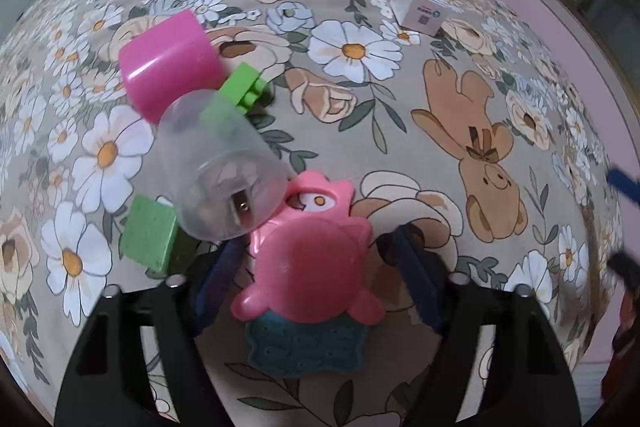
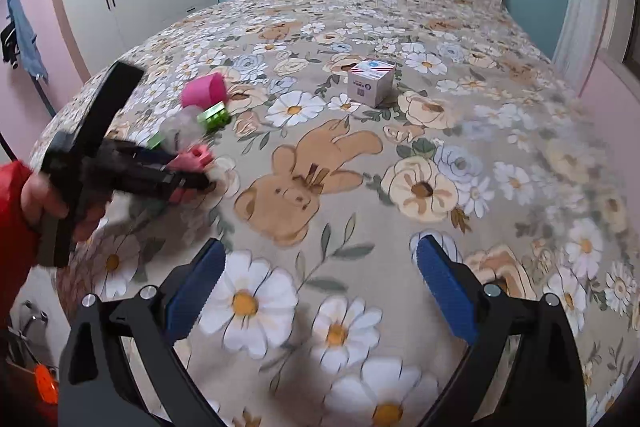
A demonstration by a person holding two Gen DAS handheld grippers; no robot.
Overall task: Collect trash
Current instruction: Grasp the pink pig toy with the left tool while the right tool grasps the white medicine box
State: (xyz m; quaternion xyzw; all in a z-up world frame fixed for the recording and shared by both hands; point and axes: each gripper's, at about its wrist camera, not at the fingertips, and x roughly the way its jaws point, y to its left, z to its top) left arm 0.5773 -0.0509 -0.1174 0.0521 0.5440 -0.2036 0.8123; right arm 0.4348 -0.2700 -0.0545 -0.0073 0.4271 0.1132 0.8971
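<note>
1. Pink plastic fills the gap of the left tongs (image 1: 316,267): a pink animal-shaped toy (image 1: 310,267) lies on the floral bedspread (image 1: 400,131) between the dark blue pads, which stand apart on either side of it; whether they touch it cannot be told.
2. At 6 o'clock of the toy, touching it, lies a teal scalloped piece (image 1: 304,347).
3. At 10 o'clock a clear plastic cup (image 1: 220,171) on its side leans against the toy's head, crowding the left pad.
4. Around the cup: a green block (image 1: 150,241) at 8 o'clock, a green brick (image 1: 242,89) at 1 o'clock, a pink cup (image 1: 172,63) at 11 o'clock.
5. A white box (image 1: 418,5) sits well apart at 1 o'clock.
6. The right tongs (image 2: 320,283) hang open over bare bedspread, nothing between them.
7. A hand (image 2: 52,199) in a red sleeve holds the left tool.
</note>
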